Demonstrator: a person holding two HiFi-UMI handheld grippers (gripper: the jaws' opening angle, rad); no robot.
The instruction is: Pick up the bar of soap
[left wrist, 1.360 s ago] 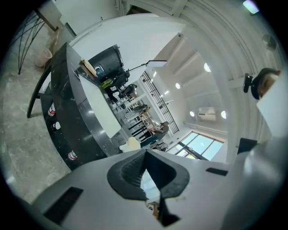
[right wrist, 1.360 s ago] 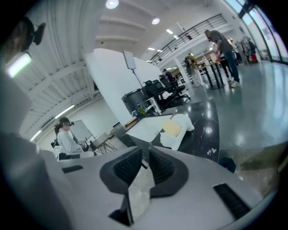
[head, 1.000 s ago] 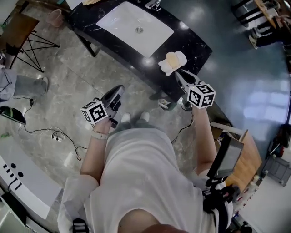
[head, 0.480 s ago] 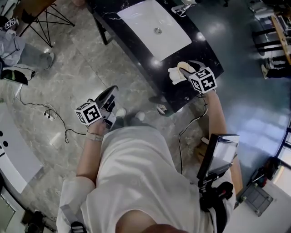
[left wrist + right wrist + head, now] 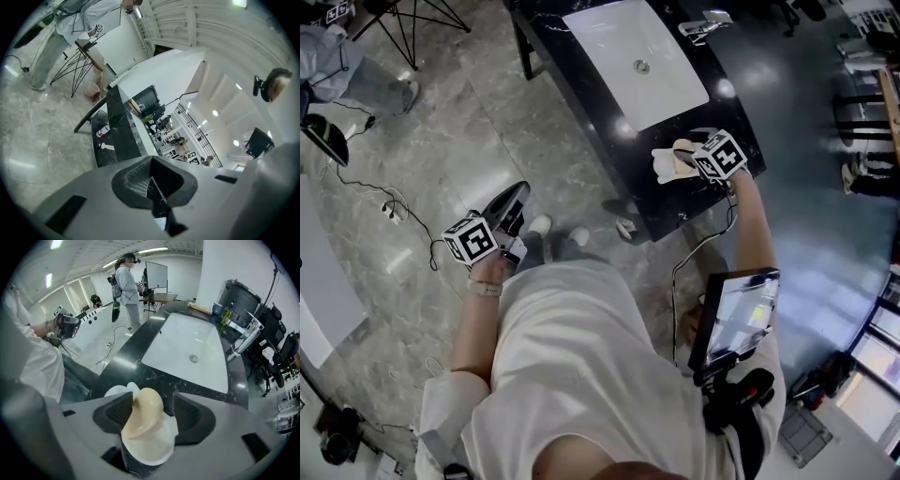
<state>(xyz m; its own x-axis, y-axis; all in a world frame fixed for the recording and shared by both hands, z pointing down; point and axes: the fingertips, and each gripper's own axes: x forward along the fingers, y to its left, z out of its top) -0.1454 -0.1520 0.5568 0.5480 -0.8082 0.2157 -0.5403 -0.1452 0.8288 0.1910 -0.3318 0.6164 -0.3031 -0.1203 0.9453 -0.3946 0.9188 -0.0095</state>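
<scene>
The cream bar of soap stands tilted on a white soap dish on the black counter. My right gripper points steeply down over it. Its jaws have just been opening and now straddle the soap. The soap leans towards the left pad, and a clear gap separates it from the right pad. In the head view the right gripper hangs over the soap and dish at the counter's near end. My left gripper is shut and empty, low at the left over the floor.
A white sink with a chrome faucet lies beyond the soap. Cables trail across the marble floor at the left. A tablet hangs by my right side. A person stands far off beyond the counter.
My right gripper has come forward and down over the soap dish, rolling as it went, and its jaws have spread from shut to wide. The left gripper has drifted left and a little lower.
</scene>
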